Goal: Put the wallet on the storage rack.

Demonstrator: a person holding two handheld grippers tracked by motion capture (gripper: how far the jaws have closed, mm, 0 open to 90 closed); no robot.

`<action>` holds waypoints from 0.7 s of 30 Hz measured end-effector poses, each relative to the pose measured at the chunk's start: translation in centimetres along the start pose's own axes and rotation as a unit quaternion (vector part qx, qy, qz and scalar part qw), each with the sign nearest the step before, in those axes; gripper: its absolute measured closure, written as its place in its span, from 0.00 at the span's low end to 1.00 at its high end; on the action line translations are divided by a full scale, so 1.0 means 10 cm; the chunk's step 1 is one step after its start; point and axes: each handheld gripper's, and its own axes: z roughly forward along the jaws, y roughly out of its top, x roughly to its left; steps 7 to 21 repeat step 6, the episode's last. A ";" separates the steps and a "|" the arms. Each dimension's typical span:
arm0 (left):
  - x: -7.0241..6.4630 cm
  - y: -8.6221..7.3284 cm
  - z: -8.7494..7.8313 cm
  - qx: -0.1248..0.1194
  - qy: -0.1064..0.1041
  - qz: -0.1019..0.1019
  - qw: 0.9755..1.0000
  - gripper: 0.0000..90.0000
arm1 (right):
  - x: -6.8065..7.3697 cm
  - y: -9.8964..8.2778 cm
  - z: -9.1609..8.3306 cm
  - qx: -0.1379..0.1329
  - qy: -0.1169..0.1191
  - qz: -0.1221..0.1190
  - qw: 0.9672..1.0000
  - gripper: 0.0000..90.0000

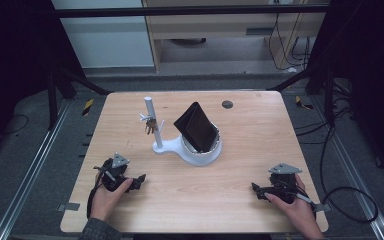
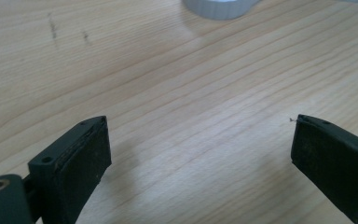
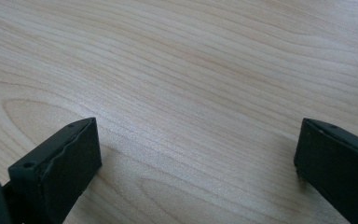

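Wooden counter (image 1: 240,165), pale grain, seen from above.

Item 1 — white stand (image 1: 192,150), centre of the frame: a round dish joined to a smaller foot from which an upright post (image 1: 150,117) rises. A bunch of keys (image 1: 150,125) hangs from a peg on the post. A black wallet (image 1: 196,127) stands tilted in the dish, its upper corner leaning toward the upper left.

Item 2 — left tongs (image 1: 139,180), lower left of the frame, held in a hand (image 1: 107,197) and resting low over the counter, tips pointing right. In the left gripper view the tongs (image 2: 200,140) stand wide apart over bare wood, holding nothing; the stand's white edge (image 2: 219,8) shows at the top of that frame.

Item 3 — right tongs (image 1: 256,189), lower right of the frame, held in the other hand (image 1: 295,207), tips pointing left. In the right gripper view the tongs (image 3: 198,144) are likewise wide and hold nothing.

Both tongs lie well apart from the stand, wallet and keys.
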 end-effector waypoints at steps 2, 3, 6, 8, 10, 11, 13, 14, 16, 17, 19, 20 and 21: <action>0.04 -0.01 0.01 0.001 0.003 -0.006 1.000 0.05 | 0.00 0.00 0.00 0.000 0.000 0.002 1.000 0.01; 0.05 -0.01 0.02 -0.004 0.004 -0.008 1.000 0.06 | 0.01 0.00 0.00 0.000 0.000 0.002 1.000 0.01; 0.06 -0.03 0.07 0.005 0.002 -0.010 1.000 0.06 | 0.01 0.00 0.00 0.000 -0.001 0.000 1.000 0.01; 0.06 -0.03 0.07 0.005 0.002 -0.010 1.000 0.06 | 0.01 0.00 0.00 0.000 -0.001 0.000 1.000 0.01; 0.06 -0.03 0.07 0.005 0.002 -0.010 1.000 0.06 | 0.01 0.00 0.00 0.000 -0.001 0.000 1.000 0.01; 0.06 -0.03 0.07 0.005 0.002 -0.010 1.000 0.06 | 0.01 0.00 0.00 0.000 -0.001 0.000 1.000 0.01; 0.06 -0.03 0.07 0.005 0.002 -0.010 1.000 0.06 | 0.01 0.00 0.00 0.000 -0.001 0.000 1.000 0.01; 0.06 -0.03 0.07 0.005 0.002 -0.010 1.000 0.06 | 0.01 0.00 0.00 0.000 -0.001 0.000 1.000 0.01; 0.06 -0.03 0.07 0.005 0.002 -0.010 1.000 0.06 | 0.01 0.00 0.00 0.000 -0.001 0.000 1.000 0.01; 0.06 -0.03 0.07 0.005 0.002 -0.010 1.000 0.06 | 0.01 0.00 0.00 0.000 -0.001 0.000 1.000 0.01; 0.06 -0.03 0.07 0.005 0.002 -0.010 1.000 0.06 | 0.01 0.00 0.00 0.000 -0.001 0.000 1.000 0.01; 0.06 -0.03 0.07 0.005 0.002 -0.010 1.000 0.06 | 0.01 0.00 0.00 0.000 -0.001 0.000 1.000 0.01; 0.06 -0.03 0.07 0.005 0.002 -0.010 1.000 0.06 | 0.01 0.00 0.00 0.000 -0.001 0.000 1.000 0.01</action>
